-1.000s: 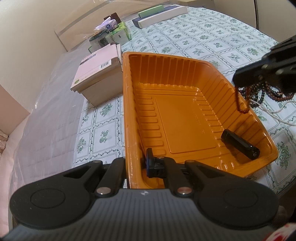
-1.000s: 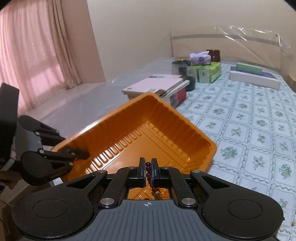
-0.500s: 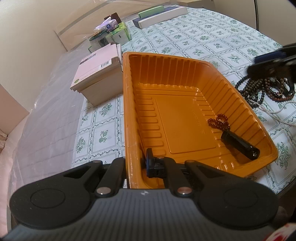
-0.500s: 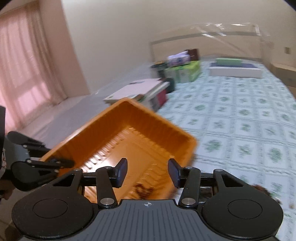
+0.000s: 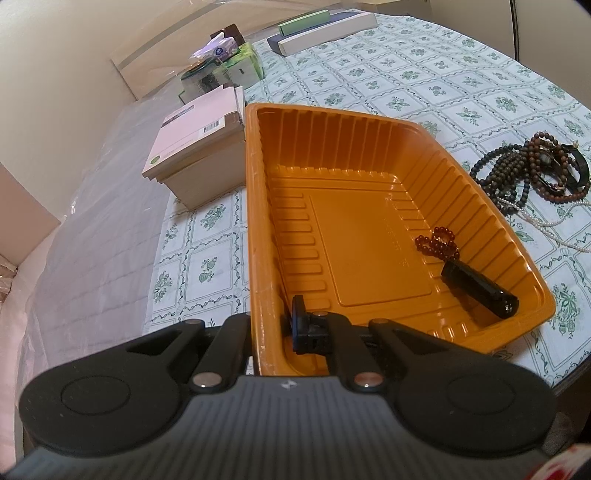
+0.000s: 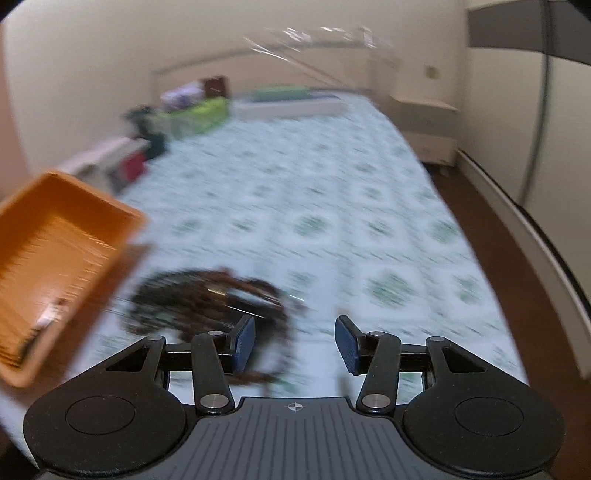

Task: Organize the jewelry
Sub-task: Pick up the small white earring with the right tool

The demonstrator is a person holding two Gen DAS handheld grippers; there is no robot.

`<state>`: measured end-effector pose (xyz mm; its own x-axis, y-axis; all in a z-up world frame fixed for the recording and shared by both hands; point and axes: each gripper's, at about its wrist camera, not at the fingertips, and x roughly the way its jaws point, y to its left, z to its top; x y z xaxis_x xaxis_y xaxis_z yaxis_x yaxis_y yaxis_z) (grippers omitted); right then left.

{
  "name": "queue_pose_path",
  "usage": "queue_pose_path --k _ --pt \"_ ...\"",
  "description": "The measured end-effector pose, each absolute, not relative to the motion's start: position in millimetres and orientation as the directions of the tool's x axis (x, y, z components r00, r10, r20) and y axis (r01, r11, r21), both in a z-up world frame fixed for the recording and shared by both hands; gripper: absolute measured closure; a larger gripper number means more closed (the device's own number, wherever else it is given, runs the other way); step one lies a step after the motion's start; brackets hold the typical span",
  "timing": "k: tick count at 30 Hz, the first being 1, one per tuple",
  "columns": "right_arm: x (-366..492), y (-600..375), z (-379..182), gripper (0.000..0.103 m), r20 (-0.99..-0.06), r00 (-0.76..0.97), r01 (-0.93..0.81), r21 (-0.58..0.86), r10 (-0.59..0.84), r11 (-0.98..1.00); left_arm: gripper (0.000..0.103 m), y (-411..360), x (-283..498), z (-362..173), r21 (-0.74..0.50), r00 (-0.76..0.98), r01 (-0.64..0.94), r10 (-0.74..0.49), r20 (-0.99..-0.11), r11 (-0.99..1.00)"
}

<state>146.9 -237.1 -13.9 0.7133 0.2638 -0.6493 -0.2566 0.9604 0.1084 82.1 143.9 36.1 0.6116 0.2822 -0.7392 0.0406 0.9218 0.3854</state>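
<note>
We see the left gripper (image 5: 275, 325) pinching the near wall of the orange tray (image 5: 255, 206), jaws pressed together on its rim. Inside the tray, by its right wall, lies a small reddish bead bracelet (image 5: 437, 242) touching a black cylinder (image 5: 478, 290). Just outside that wall sits a tangle of bead necklaces (image 5: 532, 170) — blurred in the right wrist view, where the right gripper (image 6: 294, 344) hangs over it, jaws spread, nothing between them.

A bed under a green-patterned white sheet (image 5: 388, 85) carries a stack of pale boxes (image 5: 195, 147) at its left, a green tissue box (image 5: 242, 64) beyond them, and long flat boxes (image 5: 325, 27) near the plastic-wrapped headboard (image 6: 258, 62).
</note>
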Motion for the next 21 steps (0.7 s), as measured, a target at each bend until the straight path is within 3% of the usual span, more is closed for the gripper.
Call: queue_pose_path --k 9,21 --pt "177 -247 -37 0.056 -0.663 0.714 -0.262 0.045 0.225 0.964 0.099 141 84 36 0.384 0.6 0.031 0.29 -0.746 0.923" --pt "202 -232 -54 0.085 -0.677 0.71 -0.302 -0.044 0.194 0.952 0.099 140 85 37 0.388 0.597 0.033 0.293 -0.747 0.921"
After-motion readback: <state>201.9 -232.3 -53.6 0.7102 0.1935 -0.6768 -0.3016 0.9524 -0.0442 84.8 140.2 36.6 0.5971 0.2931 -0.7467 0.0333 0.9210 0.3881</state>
